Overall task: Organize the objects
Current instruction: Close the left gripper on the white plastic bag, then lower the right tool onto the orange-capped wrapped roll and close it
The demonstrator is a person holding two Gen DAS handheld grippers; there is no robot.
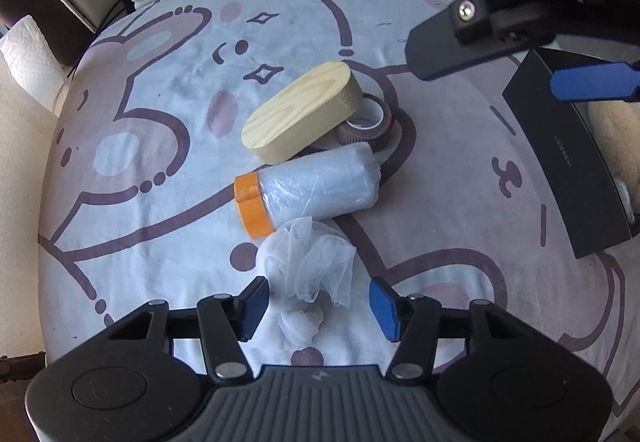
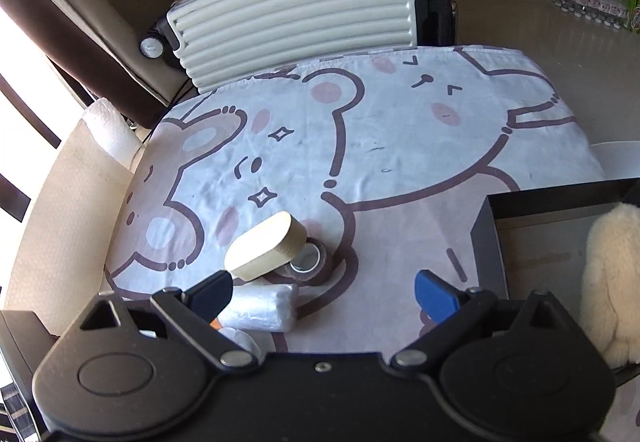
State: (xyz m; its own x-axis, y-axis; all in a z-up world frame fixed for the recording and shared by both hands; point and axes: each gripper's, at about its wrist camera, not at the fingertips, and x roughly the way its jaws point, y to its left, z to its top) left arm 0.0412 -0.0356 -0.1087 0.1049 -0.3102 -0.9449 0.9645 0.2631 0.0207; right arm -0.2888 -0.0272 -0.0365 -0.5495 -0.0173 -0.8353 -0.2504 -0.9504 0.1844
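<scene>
**Left claw straddling the mesh wad; risks noted before closing**

Our left gripper [image 1: 318,300] is spread wide and empty, its pads on either side of a crumpled white mesh wad [image 1: 310,262] on the bear-print cloth [image 1: 160,146]. Our right gripper [image 2: 322,292] is also spread wide, holding nothing, above the cloth between the pile and the dark box [image 2: 486,242].

Remaining items sit in a tight cluster: the mesh wad touches the orange-capped wrapped bottle [image 1: 316,188], which lies against the wooden oval block [image 1: 300,112]; the block leans on the brown tape roll [image 1: 366,122]. A fluffy cream toy [image 2: 608,282] is already in the box, so we judge the sorting partly done.

Risks, as we judge them:
- The mesh is limp and springy; a shallow pinch may catch only a loose fold, and it could slip out in transit.
- A trailing fold could snag the bottle cap and drag the bottle.
- Pads closing low may pinch the cloth and pull the whole cluster.
- The tilted block could slide off the tape roll if nudged.
</scene>
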